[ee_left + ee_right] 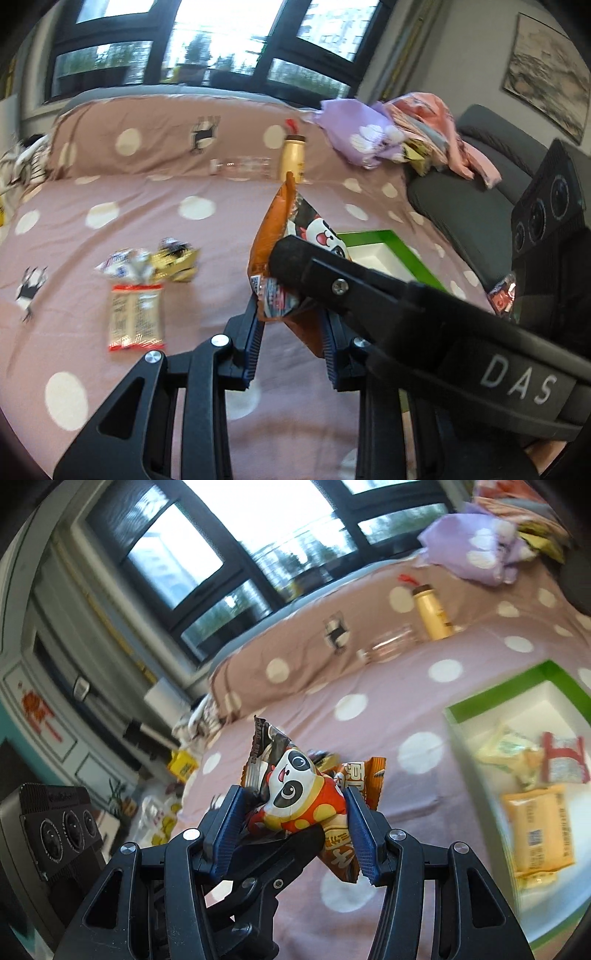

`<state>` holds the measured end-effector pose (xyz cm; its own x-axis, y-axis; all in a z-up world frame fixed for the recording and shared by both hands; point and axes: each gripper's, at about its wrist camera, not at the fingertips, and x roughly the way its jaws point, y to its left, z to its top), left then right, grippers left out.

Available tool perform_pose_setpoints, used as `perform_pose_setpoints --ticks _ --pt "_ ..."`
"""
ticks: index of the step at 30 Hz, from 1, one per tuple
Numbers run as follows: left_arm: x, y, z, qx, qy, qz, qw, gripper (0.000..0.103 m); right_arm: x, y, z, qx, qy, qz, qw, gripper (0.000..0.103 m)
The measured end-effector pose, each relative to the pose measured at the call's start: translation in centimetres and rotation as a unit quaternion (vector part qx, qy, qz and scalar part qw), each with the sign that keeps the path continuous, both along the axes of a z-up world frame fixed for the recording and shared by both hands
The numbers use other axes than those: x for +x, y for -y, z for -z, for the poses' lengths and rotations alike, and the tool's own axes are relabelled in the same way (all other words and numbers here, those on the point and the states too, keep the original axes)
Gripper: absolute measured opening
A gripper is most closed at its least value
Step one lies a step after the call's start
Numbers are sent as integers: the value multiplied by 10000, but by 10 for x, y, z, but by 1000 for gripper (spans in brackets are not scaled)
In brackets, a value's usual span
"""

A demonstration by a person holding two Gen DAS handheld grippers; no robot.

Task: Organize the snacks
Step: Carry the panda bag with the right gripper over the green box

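Panda snack packet: the orange packet with a panda print (286,236) (295,797) is held up off the bed, between both tools, left of the green box.
Left hand-held gripper (291,332): its blue pads flank the packet's lower end; the right pad touches the wrapper, but whether the left one does, I cannot tell.
Right hand-held gripper (293,823): narrowed onto the packet, both blue pads pressing its crumpled middle; in the left wrist view its black finger crosses in front of the packet.
Green box (397,245) (476,701): on the bed just right of the packet, near wall close to it; white inside.
Box contents: only the right wrist view shows them, a yellow packet (539,830), a pale one (509,753) and a red and white one (563,757).
Loose snacks: only the left wrist view shows them, a red-edged packet (136,317) and a white and gold cluster (155,264), well left of the held packet.
Bed (207,236) (369,738): pink dotted cover, bare between the loose snacks and the packet.
Far edge: a yellow bottle (292,157) (432,613) stands by the pillow ridge.
Right edge: crumpled purple cloth (362,136) (476,550) near a dark sofa (476,206).
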<state>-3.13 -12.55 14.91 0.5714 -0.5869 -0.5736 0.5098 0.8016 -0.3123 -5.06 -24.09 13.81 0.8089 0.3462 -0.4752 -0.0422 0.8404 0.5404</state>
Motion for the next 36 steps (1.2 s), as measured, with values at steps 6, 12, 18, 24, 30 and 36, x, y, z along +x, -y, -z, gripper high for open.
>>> perform_pose_setpoints --ticks 6,12,18,24,30,36 --pt "-2 52 -3 207 203 551 9981 27 -18 54 2 417 120 562 9975 57" --pt "7 98 3 382 148 957 9946 27 -25 96 11 722 63 1136 9909 57" --pt "11 136 16 438 -78 1352 9898 27 -31 129 25 917 -160 1667 9816 57" --pt "13 167 28 494 -340 1724 9832 27 -39 159 42 1231 -402 2104 9690 57" --pt "16 186 43 600 -574 1885 9786 27 -40 176 56 1340 -697 2461 9574 57" --pt "19 191 55 613 -813 1820 9780 32 -37 185 71 1481 -998 2591 9492 57"
